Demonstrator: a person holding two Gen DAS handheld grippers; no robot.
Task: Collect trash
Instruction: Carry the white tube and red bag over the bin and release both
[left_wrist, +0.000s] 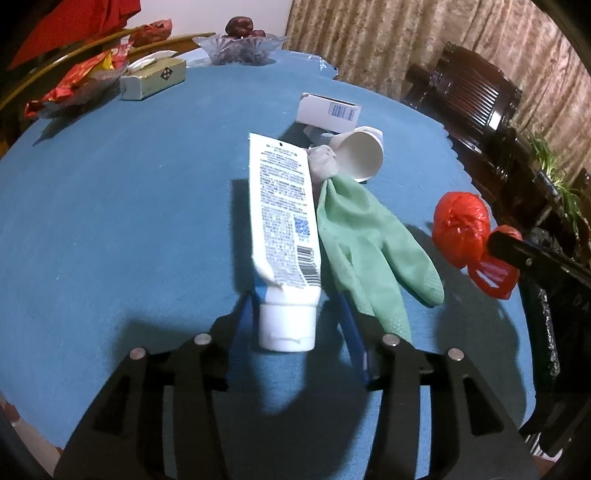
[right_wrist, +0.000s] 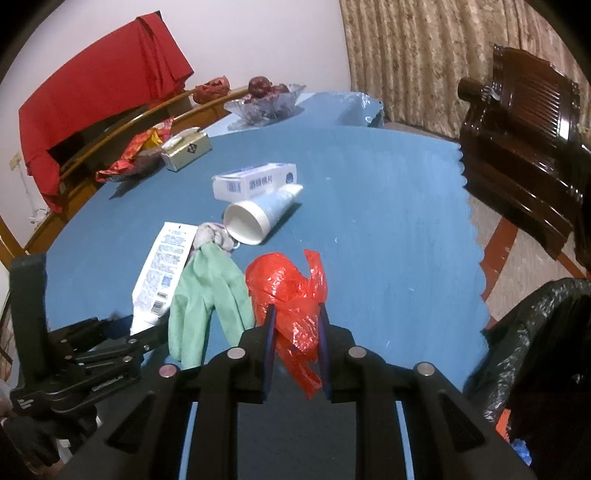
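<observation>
Left claw (left_wrist: 295, 314) jaws apart, straddling the cap end of a white tube (left_wrist: 282, 214); pads on either side of the cap, small gap each side, not pressing. Tube lies flat on the blue surface (left_wrist: 129, 203), cap toward the claw, crimped end pointing away, printed back side up.

Green rubber glove (left_wrist: 365, 243) lies just right of the tube, touching its edge, fingers toward the claw's right finger. A grey-white crumpled wad (left_wrist: 323, 162) sits at the glove's cuff end, touching a tipped-over white paper cup (left_wrist: 360, 155). Behind the cup, a white box with barcode (left_wrist: 328, 112).

Right claw (right_wrist: 297, 321) clamped on a red plastic bag (right_wrist: 284, 284); crinkled bag bulges past the fingertips, a loose tail hangs down between the jaws. Whether the bag rests on the surface or is lifted I can't tell. In the left view the bag sits well right of the glove.

Black trash bag (right_wrist: 535, 332) at the right edge, off the surface. Far end: tissue box (left_wrist: 153, 79), red snack wrappers (left_wrist: 77, 85), glass fruit bowl (left_wrist: 240, 46).
</observation>
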